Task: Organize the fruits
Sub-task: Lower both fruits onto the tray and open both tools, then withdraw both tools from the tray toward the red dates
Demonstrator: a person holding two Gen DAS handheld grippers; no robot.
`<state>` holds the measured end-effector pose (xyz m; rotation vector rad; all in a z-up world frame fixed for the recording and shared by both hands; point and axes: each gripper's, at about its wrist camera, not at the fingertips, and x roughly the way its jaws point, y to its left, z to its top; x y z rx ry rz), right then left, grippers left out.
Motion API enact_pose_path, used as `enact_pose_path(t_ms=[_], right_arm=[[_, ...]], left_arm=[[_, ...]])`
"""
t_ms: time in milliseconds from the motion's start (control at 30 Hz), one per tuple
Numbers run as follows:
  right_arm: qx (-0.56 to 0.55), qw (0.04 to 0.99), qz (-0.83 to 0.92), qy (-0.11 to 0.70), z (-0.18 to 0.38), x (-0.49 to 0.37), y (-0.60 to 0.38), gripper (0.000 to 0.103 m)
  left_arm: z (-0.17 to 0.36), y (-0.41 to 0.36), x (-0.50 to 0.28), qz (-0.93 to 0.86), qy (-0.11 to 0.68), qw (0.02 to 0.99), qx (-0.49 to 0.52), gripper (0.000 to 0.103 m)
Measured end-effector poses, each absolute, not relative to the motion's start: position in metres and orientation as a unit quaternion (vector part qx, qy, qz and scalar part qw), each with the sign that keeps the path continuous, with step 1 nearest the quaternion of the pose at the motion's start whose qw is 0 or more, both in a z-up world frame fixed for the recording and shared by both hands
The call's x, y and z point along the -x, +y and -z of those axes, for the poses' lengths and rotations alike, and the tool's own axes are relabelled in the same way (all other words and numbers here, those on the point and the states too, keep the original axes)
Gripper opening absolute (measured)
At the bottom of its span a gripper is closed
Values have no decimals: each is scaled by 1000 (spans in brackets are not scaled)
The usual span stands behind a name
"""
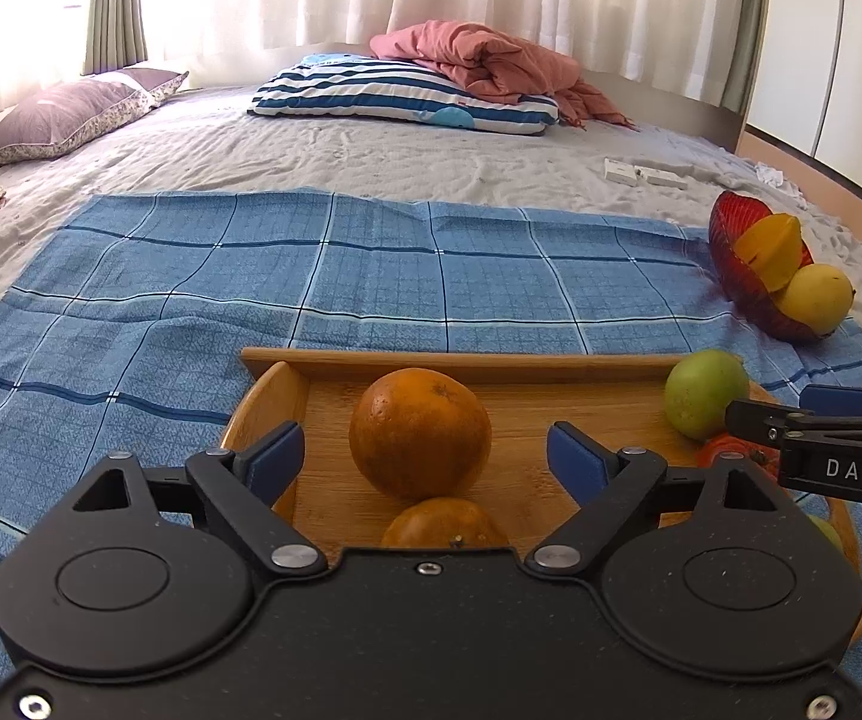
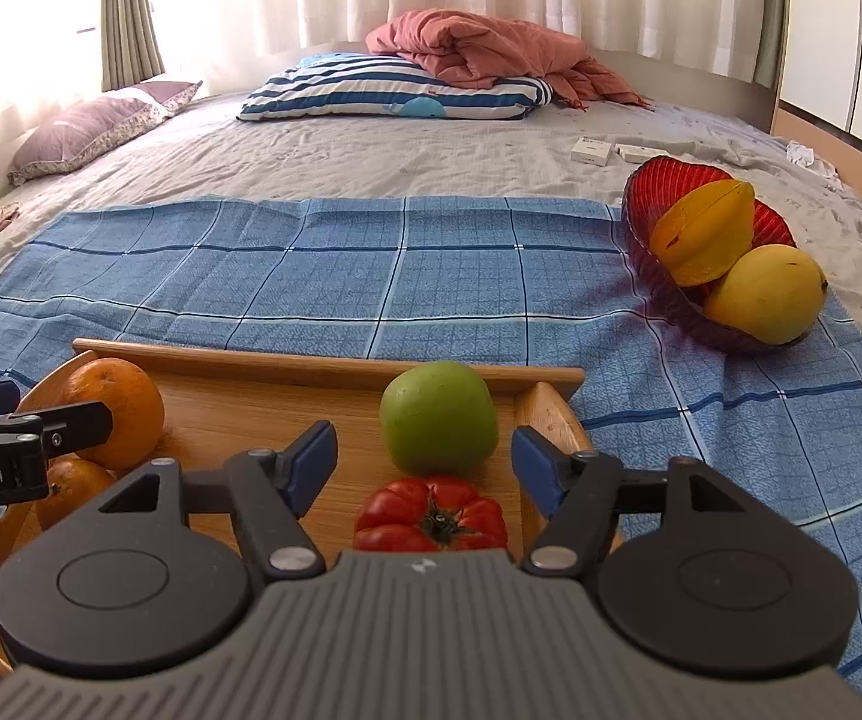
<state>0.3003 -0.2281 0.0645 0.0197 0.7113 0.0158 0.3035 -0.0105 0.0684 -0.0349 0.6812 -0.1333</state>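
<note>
A wooden tray [image 1: 460, 363] [image 2: 323, 367] lies on a blue checked cloth [image 1: 311, 276] [image 2: 371, 264]. It holds a large orange [image 1: 420, 433] [image 2: 116, 411], a second orange [image 1: 444, 523] [image 2: 74, 487], a green apple [image 1: 705, 393] [image 2: 439, 417] and a red tomato [image 1: 730, 450] [image 2: 431, 515]. My left gripper [image 1: 425, 459] is open with its jaws either side of the large orange. My right gripper [image 2: 425, 461] is open with its jaws either side of the green apple, above the tomato. A red glass bowl [image 1: 730, 252] [image 2: 652, 192] at the right holds a starfruit [image 1: 769, 249] [image 2: 703, 231] and a yellow mango [image 1: 814, 300] [image 2: 766, 294].
The cloth lies on a grey bed sheet [image 2: 431, 150]. A striped pillow [image 2: 395, 93], a pink blanket [image 2: 478, 51] and a purple pillow [image 2: 101, 126] lie at the far side. Two small white boxes [image 2: 607, 151] lie behind the bowl.
</note>
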Motion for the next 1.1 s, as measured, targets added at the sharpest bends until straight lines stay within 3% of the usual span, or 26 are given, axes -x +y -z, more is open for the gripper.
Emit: enact_pose_path(t_ms=[600,867,1100], right_arm=[[3,961,-13,278,-74,-205,-227,94],[16,972,-11,236,-68,-157,-220,103],[22,978,-12,209,-59,-120,-213,103]], left_arm=[[-79,-6,-191,117,274,954,1,102],[-74,-7,-142,120,245,962,-8,103],[-64,-3,-105,122,234,965,-4,103]])
